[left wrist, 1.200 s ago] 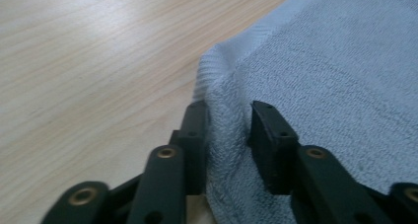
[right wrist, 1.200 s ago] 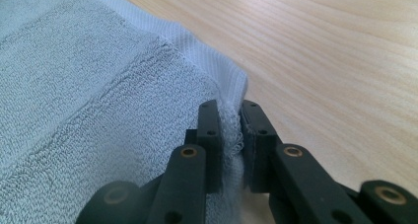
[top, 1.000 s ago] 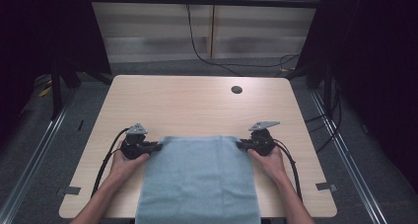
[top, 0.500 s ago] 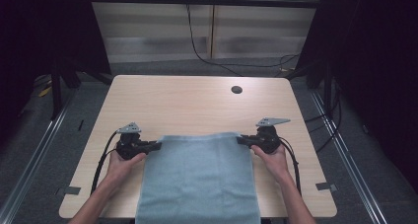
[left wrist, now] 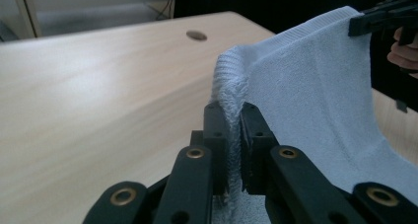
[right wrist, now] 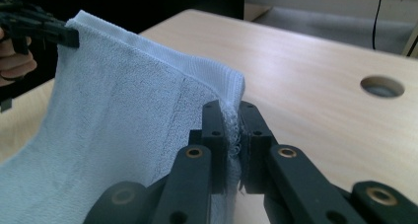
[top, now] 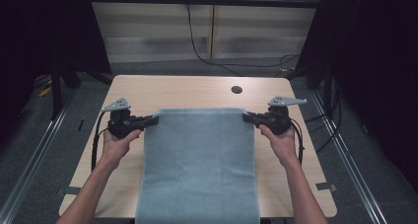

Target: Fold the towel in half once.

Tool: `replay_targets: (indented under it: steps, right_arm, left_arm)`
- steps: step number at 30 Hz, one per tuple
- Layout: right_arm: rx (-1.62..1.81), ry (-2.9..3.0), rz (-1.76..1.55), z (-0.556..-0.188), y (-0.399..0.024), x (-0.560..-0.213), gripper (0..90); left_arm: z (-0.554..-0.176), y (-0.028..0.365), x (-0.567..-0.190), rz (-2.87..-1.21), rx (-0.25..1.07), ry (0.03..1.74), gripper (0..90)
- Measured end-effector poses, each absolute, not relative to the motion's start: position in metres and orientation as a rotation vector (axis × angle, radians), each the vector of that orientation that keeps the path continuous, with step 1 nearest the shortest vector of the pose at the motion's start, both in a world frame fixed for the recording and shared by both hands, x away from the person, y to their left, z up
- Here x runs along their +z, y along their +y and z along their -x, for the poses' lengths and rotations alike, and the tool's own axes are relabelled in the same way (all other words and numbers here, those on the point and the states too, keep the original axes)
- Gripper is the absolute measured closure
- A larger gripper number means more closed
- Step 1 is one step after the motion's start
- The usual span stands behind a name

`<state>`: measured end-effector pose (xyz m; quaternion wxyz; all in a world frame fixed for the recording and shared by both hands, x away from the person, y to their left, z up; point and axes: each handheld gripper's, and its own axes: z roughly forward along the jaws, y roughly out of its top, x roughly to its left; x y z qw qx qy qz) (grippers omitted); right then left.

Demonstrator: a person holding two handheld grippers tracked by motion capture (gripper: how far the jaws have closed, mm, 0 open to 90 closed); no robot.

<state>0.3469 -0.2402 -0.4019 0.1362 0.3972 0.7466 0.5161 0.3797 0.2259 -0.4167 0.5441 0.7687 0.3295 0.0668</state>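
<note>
terry cloth held up by its two far corners

pale blue towel (top: pixel 199 160) hangs between my tongs, stretched flat so its far edge stays straight. on the left, my left gripper (top: pixel 152 119) is clamped tight on the near-left corner, cloth bunched between the jaws. the towel's middle drapes down over the wooden table (top: pixel 197 88) toward me. on the right, my right gripper (top: pixel 248 117) pinches the other corner, level with the first, so nothing sags or twists.
</note>
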Motion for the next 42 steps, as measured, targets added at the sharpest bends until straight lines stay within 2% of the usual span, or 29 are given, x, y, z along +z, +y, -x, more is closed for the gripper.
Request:
replay_targets:
  steps: [13,30,38,42]
  right_arm:
    - [1.469,2.134,-1.102,-0.368,-0.241,-0.35,84.2]
    - [1.415,2.065,-1.084,-0.391,-0.247,-0.3,84.2]
    - [1.42,2.03,-1.104,-0.4,-0.249,-0.296,84.3]
    - [1.404,2.02,-1.098,-0.407,-0.25,-0.28,84.2]
  left_arm:
    - [-0.393,0.23,-0.375,-1.746,0.189,0.776,83.9]
    - [-0.424,0.209,-0.324,-1.742,0.253,0.753,84.2]
    - [-0.432,0.202,-0.309,-1.728,0.271,0.752,84.2]
    - [-0.434,0.2,-0.295,-1.707,0.298,0.736,84.3]
